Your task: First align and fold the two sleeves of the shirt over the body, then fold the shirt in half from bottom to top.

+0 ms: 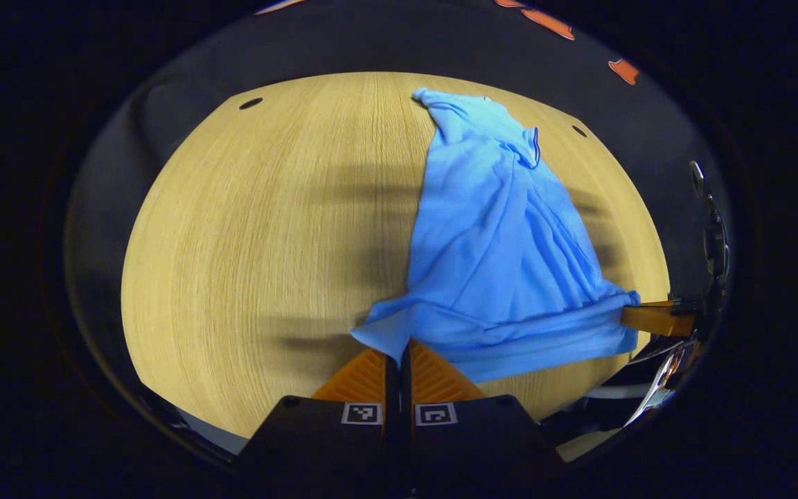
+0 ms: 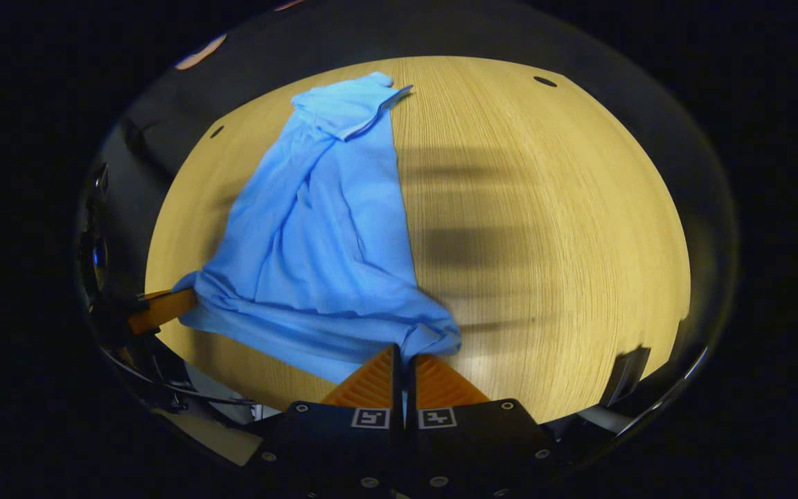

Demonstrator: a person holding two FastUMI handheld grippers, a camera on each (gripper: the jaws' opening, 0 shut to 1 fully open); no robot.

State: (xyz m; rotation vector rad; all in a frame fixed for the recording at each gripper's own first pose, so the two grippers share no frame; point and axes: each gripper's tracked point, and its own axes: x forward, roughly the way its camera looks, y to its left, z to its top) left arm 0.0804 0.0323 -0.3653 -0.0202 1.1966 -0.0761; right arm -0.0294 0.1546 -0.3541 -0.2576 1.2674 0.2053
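You are holding both grippers clenched on the near hem of a light blue shirt [image 1: 496, 242]. In the left gripper view, your left gripper [image 1: 399, 357] is pinching one bottom corner, fingers pressed together with cloth between them. In the right gripper view, your right gripper [image 2: 402, 357] is pinching the other bottom corner the same way. The hem is stretching taut between the two corners, lifted just above the wooden table [image 1: 253, 229]. The rest of the shirt is lying on the table, narrow and wrinkled, running away from you toward its collar at the far edge.
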